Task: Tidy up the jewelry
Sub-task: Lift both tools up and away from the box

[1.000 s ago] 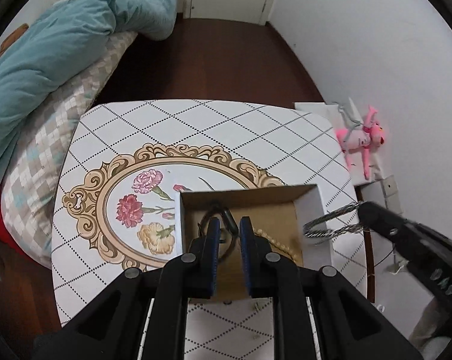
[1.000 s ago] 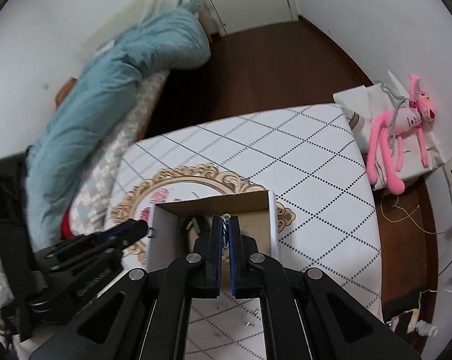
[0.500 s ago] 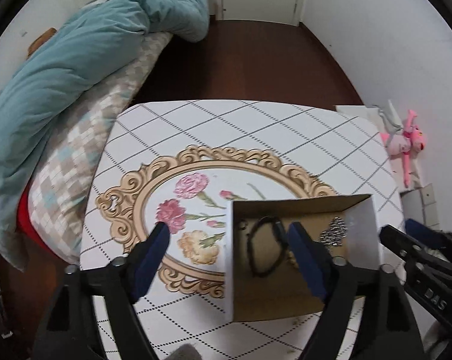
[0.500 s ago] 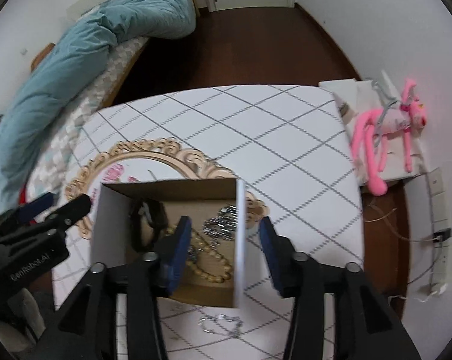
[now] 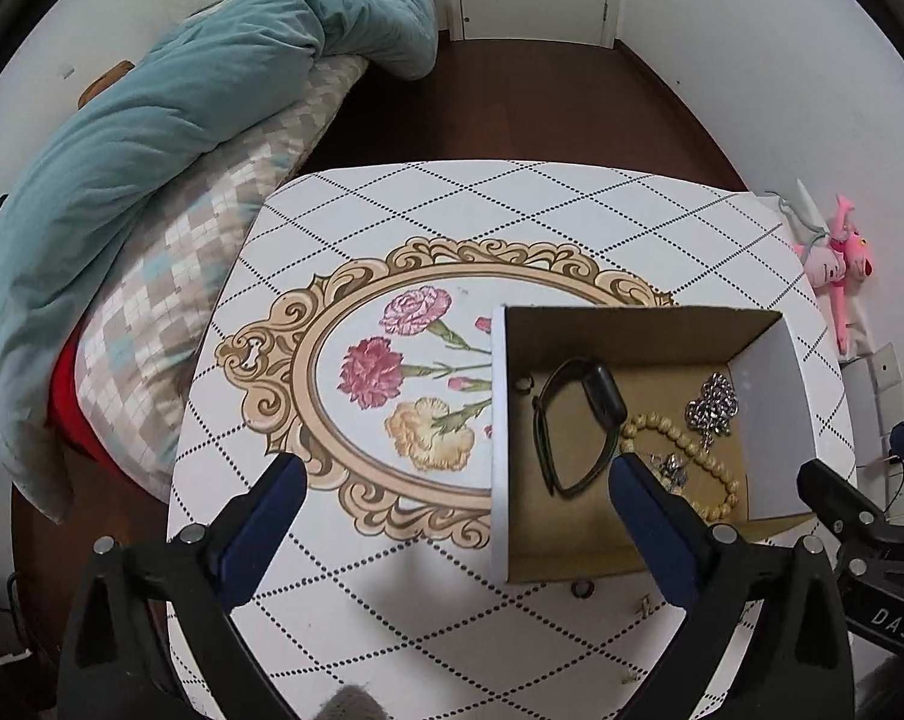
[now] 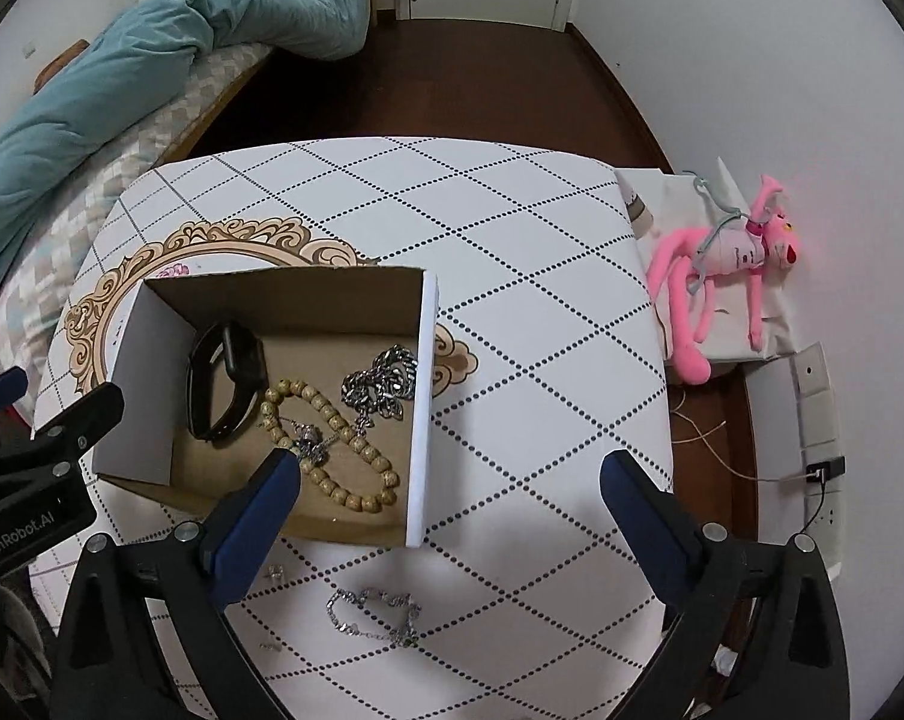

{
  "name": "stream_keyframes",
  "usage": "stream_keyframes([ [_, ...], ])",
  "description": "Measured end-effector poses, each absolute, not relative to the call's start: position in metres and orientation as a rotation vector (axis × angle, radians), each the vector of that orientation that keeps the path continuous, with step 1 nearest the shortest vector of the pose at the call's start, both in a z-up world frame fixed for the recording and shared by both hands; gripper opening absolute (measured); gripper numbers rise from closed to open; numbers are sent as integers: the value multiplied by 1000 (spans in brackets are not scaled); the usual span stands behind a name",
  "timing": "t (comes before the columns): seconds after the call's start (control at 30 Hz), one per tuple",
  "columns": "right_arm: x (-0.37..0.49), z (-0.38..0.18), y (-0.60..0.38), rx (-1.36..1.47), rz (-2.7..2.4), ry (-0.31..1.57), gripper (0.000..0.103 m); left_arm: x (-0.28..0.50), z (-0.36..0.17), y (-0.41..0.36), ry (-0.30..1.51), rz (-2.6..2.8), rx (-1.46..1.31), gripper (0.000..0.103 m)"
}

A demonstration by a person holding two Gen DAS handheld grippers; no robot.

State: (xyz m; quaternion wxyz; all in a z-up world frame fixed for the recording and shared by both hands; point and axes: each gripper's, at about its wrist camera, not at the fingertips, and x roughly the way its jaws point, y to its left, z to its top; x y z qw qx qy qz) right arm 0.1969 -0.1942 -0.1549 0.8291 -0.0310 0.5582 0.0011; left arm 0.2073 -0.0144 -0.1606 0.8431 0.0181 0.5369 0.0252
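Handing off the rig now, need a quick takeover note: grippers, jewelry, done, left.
Left gripper: fingers just opened wide, nothing between them.
Right gripper: the same, just opened, holding nothing.
In the cardboard box: black wristband, bead bracelet, silver chain, a small ring.
Left on the table: silver bracelet in front of the box, a ring and small pieces near it.

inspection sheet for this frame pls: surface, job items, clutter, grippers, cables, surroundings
Surface: patterned table, floral medallion at left.
Job's things: cardboard box holds black band, bead bracelet, silver chain; another silver chain lies on the table outside it.
Clutter: small bits near the box front.
Grippers: left gripper and right gripper open, jaws just opening, nothing held.
Cables: thin wires on the floor at right.
Surroundings: bed with teal duvet, pink plush toy.
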Motion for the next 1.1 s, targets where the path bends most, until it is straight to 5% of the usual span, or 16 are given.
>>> stream_keyframes([
  [1.1,85,-44,-207,3,-58,862,101,106,-66,-25,895,55,-7,103],
])
